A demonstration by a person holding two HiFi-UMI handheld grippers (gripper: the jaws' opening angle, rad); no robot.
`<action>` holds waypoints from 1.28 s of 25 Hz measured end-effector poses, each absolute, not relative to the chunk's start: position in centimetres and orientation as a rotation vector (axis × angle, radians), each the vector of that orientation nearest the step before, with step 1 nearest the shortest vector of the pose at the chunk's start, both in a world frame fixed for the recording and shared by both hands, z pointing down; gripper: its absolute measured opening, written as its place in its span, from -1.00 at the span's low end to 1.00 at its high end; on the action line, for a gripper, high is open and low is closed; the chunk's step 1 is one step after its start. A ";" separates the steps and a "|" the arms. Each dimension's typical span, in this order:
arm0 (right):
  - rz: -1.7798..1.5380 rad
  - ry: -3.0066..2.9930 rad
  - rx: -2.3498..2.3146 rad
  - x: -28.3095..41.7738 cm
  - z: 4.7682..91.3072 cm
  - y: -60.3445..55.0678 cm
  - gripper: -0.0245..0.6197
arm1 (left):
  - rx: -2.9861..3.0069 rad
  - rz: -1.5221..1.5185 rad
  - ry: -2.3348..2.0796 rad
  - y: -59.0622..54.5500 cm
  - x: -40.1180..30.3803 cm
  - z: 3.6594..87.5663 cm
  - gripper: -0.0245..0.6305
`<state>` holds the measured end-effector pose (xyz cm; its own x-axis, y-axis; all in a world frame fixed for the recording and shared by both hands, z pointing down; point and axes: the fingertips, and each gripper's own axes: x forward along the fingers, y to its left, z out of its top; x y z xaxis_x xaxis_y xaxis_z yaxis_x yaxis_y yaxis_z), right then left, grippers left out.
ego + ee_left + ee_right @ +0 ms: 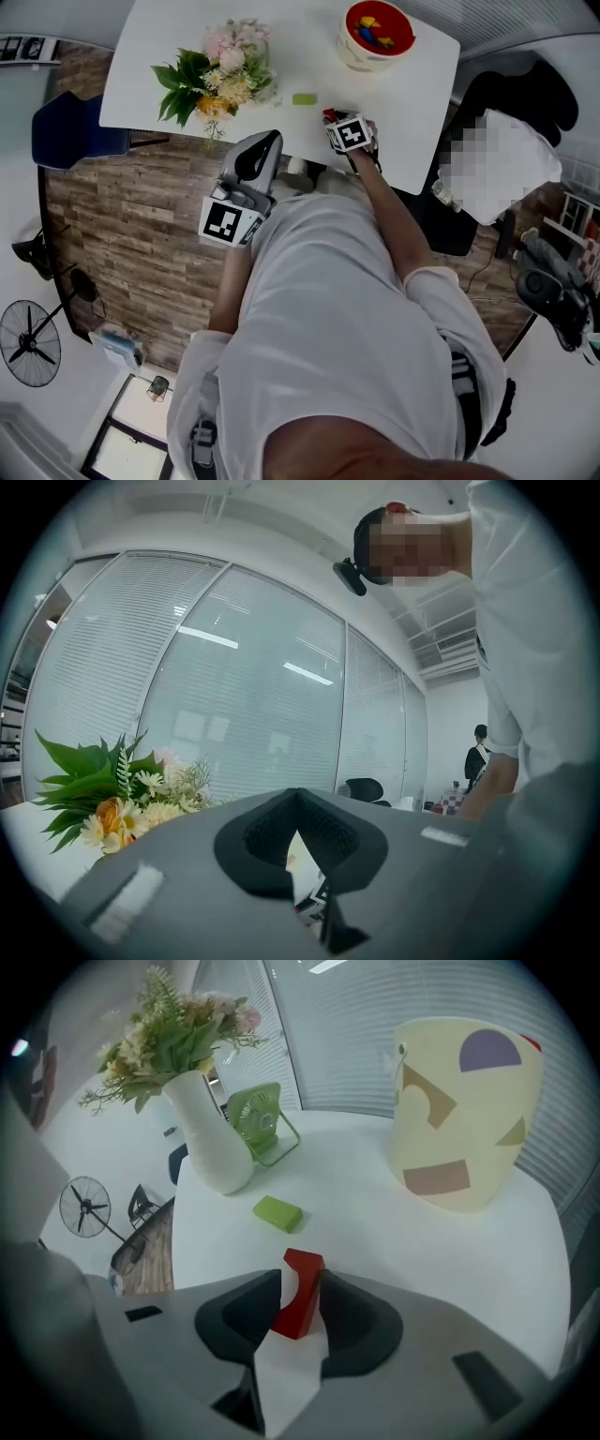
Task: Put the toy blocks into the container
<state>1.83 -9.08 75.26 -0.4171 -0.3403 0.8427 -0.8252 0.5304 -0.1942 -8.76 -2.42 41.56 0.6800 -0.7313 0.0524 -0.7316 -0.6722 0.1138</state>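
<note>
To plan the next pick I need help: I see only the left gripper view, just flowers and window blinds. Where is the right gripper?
Observer: The right gripper is low over the white table, its tongs on either side of a red block standing there; whether the pads press it, I cannot tell.
Operator: Any more to pick?
Observer: One green block lies flat beyond the red one, near the vase.
Operator: And where do they go?
Observer: The container stands at the table's far right; the head view shows blocks inside.
</note>
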 end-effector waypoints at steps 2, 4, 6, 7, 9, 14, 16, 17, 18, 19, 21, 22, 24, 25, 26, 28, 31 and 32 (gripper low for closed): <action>0.833 -1.976 0.965 1.8 75.5 -9.3 -0.53 | 2.758 0.011 -1.213 -2.4 -8.8 41.7 -0.97; 0.864 -1.966 0.965 1.7 75.8 -9.3 -0.56 | 2.753 0.009 -1.220 -2.4 -9.0 41.8 -0.97; 0.885 -1.955 0.956 1.7 76.1 -9.2 -0.60 | 2.750 0.010 -1.224 -2.4 -9.1 41.8 -0.97; 0.889 -1.950 0.950 1.7 76.2 -9.3 -0.62 | 2.749 0.010 -1.225 -2.4 -9.1 41.8 -0.97; 0.886 -1.947 0.935 1.7 76.2 -9.3 -0.62 | 2.749 0.006 -1.227 -2.4 -9.1 41.8 -0.97; 0.872 -1.962 0.899 1.8 75.9 -9.1 -0.65 | 2.752 -0.005 -1.229 -2.5 -8.9 41.6 -0.97; 0.863 -1.984 0.891 1.8 75.6 -9.0 -0.65 | 2.755 -0.009 -1.226 -2.6 -8.7 41.5 -0.97; 0.860 -1.994 0.889 1.8 75.4 -8.9 -0.65 | 2.756 -0.010 -1.224 -2.6 -8.6 41.5 -0.97; 0.859 -2.005 0.889 1.8 75.1 -8.9 -0.66 | 2.756 -0.010 -1.221 -2.6 -8.5 41.5 -0.97; 0.858 -2.016 0.891 1.9 74.9 -8.8 -0.66 | 2.757 -0.010 -1.218 -2.6 -8.4 41.5 -0.97; 0.851 -2.042 0.896 2.0 74.3 -8.8 -0.66 | 2.758 -0.012 -1.213 -2.6 -8.2 41.6 -0.97; 0.842 -2.057 0.898 2.0 73.9 -8.8 -0.66 | 2.759 -0.012 -1.212 -2.6 -8.2 41.6 -0.97; 0.821 -2.087 0.906 2.0 73.1 -8.8 -0.66 | 2.759 -0.014 -1.211 -2.7 -8.1 41.6 -0.97; 0.814 -2.101 0.911 2.0 72.7 -8.9 -0.66 | 2.759 -0.017 -1.211 -2.8 -8.1 41.6 -0.97; 0.807 -2.116 0.916 2.0 72.2 -8.9 -0.66 | 2.759 -0.020 -1.211 -2.8 -8.1 41.6 -0.97; 0.780 -2.148 0.923 2.1 71.1 -8.9 -0.66 | 2.758 -0.026 -1.211 -3.0 -8.0 41.5 -0.97; 0.743 -2.191 0.939 2.2 69.4 -9.1 -0.66 | 2.757 -0.034 -1.212 -3.3 -7.9 41.6 -0.97; 0.732 -2.205 0.947 2.2 68.8 -9.2 -0.66 | 2.757 -0.036 -1.212 -3.4 -7.9 41.6 -0.97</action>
